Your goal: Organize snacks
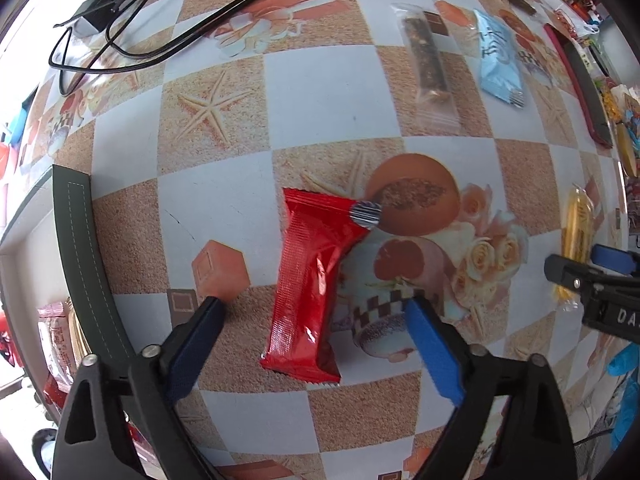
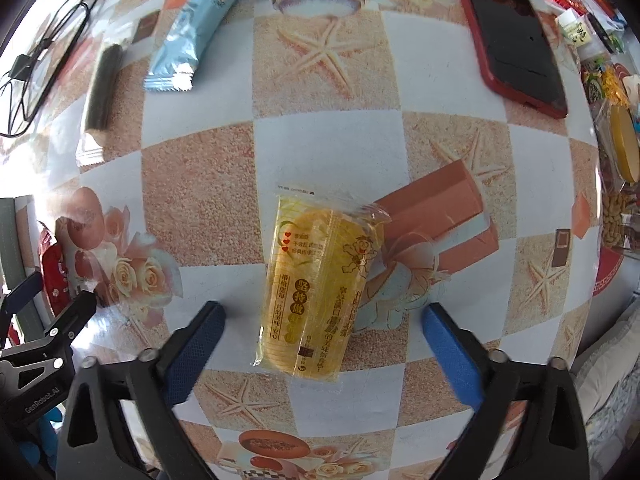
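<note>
Patterned tablecloth [image 1: 320,92], starfish-and-checker print, covers the whole work surface; snacks lie scattered flat on it, none grouped or binned as far as can be seen. Dark green container edge [image 1: 76,264] shows at the left rim of the left wrist view with packets beside or in it, cannot tell which. Red-cased phone [image 2: 516,36] and black cable [image 1: 160,12] sit off to the far side, not snacks.

Left gripper [image 1: 316,308] points down, jaws wide, straddling the red wrapper [image 1: 312,284] without pads touching. Right gripper [image 2: 324,312] is likewise wide, yellow cookie pack [image 2: 316,284] between its fingers, no contact visible. Light blue packet [image 2: 200,24] and clear-wrapped dark bar [image 1: 430,68] lie side by side, well apart from both grippers.

Judgement: early stage, nothing lifted; two picks lined up, at least four snacks left to sort.
</note>
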### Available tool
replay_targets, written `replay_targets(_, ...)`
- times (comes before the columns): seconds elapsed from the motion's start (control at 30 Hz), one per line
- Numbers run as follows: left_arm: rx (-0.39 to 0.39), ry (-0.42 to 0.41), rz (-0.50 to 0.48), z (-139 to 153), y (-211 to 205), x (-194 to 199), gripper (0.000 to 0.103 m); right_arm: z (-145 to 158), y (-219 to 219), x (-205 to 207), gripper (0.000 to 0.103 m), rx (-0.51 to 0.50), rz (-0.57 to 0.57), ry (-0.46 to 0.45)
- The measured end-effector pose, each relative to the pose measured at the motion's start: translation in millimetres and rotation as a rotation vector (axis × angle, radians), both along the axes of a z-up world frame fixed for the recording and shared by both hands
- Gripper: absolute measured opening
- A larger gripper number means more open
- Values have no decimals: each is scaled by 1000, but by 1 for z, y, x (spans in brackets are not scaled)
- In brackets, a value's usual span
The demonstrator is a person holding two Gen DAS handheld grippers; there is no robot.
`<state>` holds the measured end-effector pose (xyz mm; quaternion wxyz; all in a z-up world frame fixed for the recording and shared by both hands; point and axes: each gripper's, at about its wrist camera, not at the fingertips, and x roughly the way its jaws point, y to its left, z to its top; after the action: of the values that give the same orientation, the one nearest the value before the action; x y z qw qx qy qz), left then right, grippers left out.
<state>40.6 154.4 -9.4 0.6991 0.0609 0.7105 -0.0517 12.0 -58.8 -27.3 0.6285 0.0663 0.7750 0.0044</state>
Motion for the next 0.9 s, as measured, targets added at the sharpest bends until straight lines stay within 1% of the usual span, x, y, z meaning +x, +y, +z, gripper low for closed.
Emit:
replay_targets(0.03, -3, -5, -2, 2, 0, -1, 86, 4, 0, 2, 82, -1, -1, -10)
replay_targets(0.07, -6, -11, -3, 5, 0, 0, 79, 6, 1, 2, 73, -2, -1, -17)
replay_targets(0.1, -12, -20, -6, 8, 0, -1, 67, 10, 2, 5, 67, -2, 3, -26)
replay_targets(0.13, -20, -27, -14, 12, 0, -1, 60, 13, 4, 7, 54, -2, 13, -37)
replay_targets(0.17, -28, -29, -24, 15, -1, -1, 44, 16, 5, 9, 39, 1, 23, -47)
replay_targets(0.2, -34, -24, -29, 17, 0, -1, 29, 18, 7, 11, 38, 15, 28, -46)
replay_targets(0.23, -47, -15, -27, 18, 1, -1, 26, 18, 8, 12, 38, 24, 28, -43)
replay_targets(0.3, -69, -1, -8, 20, 6, -1, 24, 21, 10, 14, 38, 53, 15, -39)
replay_targets(0.37, -79, -1, 14, 24, 13, -5, 24, 28, 13, 15, 38, 118, -8, -46)
replay_targets(0.57, -93, -13, 18, 36, 24, -22, 24, 44, 28, 13, 38, 159, 19, -66)
replay_targets(0.7, -115, -31, 29, 53, 29, -36, 24, 51, 32, 13, 38, 179, 20, -64)
replay_targets(0.9, -135, -66, 48, 71, 56, -38, 24, 60, 45, 12, 38, 194, 37, -62)
